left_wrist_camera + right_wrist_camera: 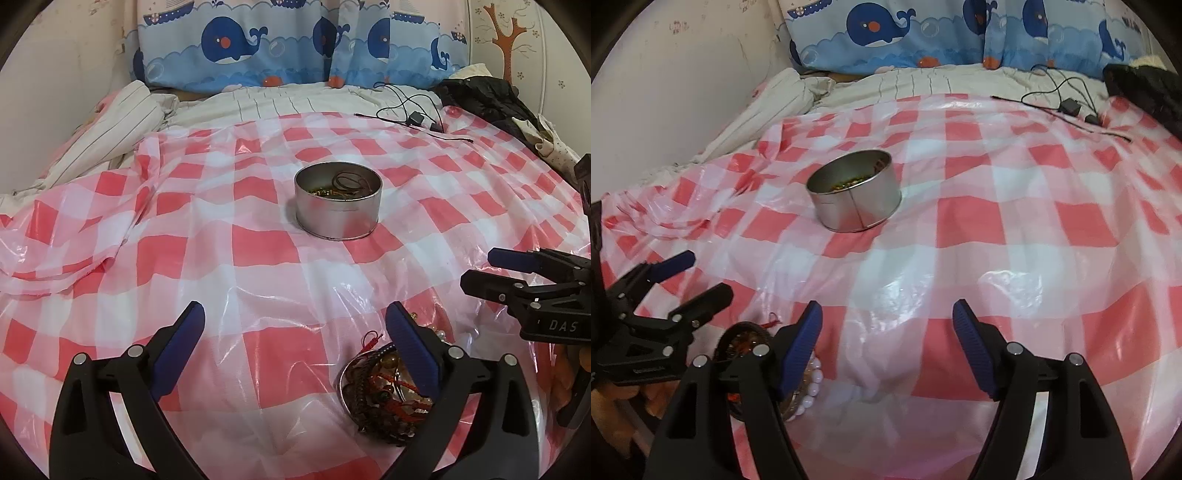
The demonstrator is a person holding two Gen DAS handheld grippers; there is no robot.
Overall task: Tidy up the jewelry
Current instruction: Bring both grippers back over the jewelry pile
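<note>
Jewelry (pixel 384 395) lies heaped in a shallow dish, well short of the round metal tin (pixel 338 201). Left gripper (pixel 295 339) and right gripper (pixel 886 332) both hang spread, holding nothing. Next move, likely: pinching one piece and carrying it to the tin.

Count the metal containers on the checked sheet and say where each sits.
2: a round tin mid-sheet with jewelry inside, and a shallow lid-like dish of tangled jewelry near the left hand-held gripper. None other visible.

Bed by a pale wall

Ahead of the grippers, a red-checked plastic sheet (pixel 258 251) covers the bed; whale-print pillows (pixel 236 48) lean against the wall (pixel 676 92) beyond.
</note>
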